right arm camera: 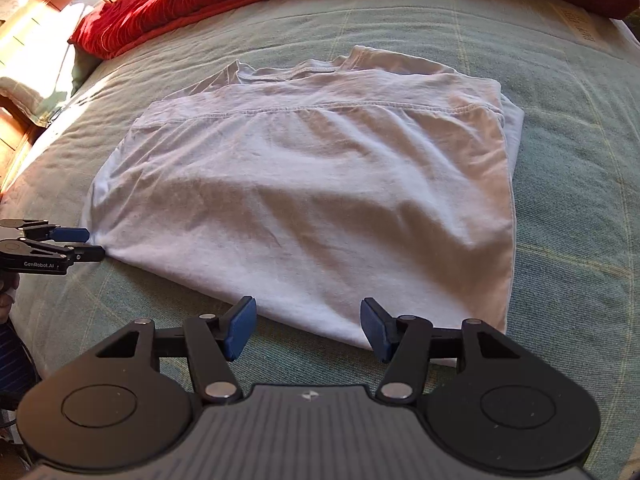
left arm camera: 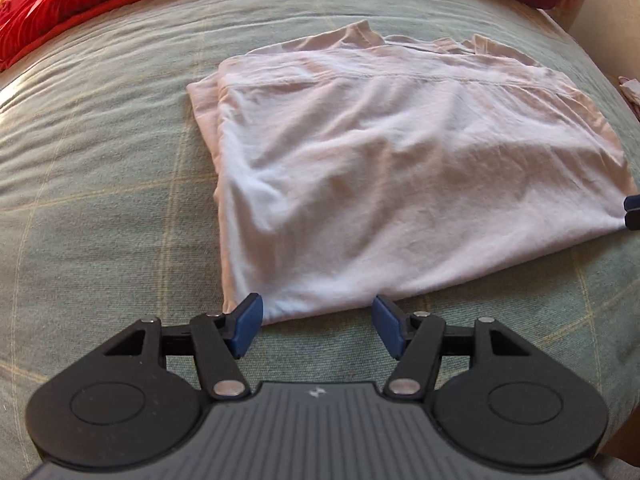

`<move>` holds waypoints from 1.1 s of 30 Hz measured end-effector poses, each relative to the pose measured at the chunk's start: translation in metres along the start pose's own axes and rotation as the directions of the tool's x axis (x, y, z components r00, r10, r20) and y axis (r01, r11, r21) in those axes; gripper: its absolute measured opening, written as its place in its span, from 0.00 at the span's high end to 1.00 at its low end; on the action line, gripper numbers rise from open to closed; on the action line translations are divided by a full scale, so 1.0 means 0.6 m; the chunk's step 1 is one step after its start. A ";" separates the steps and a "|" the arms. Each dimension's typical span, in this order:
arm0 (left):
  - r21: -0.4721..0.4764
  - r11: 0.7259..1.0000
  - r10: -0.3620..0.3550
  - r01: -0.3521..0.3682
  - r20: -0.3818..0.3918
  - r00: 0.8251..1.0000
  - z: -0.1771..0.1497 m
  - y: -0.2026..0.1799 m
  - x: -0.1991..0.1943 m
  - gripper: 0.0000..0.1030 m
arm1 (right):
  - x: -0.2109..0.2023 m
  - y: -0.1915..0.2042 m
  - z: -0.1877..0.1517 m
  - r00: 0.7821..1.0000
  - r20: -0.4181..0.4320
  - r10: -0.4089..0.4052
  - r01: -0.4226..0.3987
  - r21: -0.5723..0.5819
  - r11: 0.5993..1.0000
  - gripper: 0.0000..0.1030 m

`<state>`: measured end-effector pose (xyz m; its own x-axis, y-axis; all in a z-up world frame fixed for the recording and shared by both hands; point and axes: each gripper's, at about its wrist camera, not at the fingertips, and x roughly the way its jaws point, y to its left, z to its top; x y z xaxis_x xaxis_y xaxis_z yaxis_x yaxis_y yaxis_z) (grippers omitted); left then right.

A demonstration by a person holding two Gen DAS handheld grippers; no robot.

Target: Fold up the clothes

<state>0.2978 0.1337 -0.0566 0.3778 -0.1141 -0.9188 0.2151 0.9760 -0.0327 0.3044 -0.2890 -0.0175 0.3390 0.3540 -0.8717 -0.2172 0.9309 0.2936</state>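
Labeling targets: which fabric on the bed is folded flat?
The white T-shirt, in the middle; the red blanket is bunched along the far edge.

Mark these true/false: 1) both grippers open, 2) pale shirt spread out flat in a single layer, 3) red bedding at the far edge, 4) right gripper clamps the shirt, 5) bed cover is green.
1. The left gripper and the right gripper are both open. True.
2. The pale pink cotton T-shirt is spread flat in a single layer. False: it is folded over, with its hem seam lying across the top.
3. The red quilted bedding lies along the far edge. True.
4. The right gripper clamps the shirt. False: its pads stand apart at the near edge, pressing nothing.
5. The bed cover is green checked fabric. True.
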 end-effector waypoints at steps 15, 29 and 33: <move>-0.028 1.000 -0.003 0.005 0.065 0.998 0.009 0.023 -0.020 0.40 | 0.007 0.027 0.007 1.000 -0.003 0.008 -0.008 -0.021 1.000 0.35; 0.032 0.999 -0.011 0.006 0.138 0.990 0.069 0.018 -0.023 0.39 | 0.005 0.028 0.031 0.999 0.009 -0.038 0.038 -0.047 0.998 0.34; 0.024 1.000 0.006 -0.009 0.111 0.994 0.085 0.019 0.024 0.39 | 0.005 0.033 0.048 0.999 0.031 -0.035 0.037 -0.062 0.997 0.33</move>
<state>0.3515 0.1340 -0.0502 0.4766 -0.1275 -0.8698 0.2332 0.9723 -0.0148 0.3271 -0.2668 -0.0029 0.3748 0.3234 -0.8689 -0.2611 0.9361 0.2358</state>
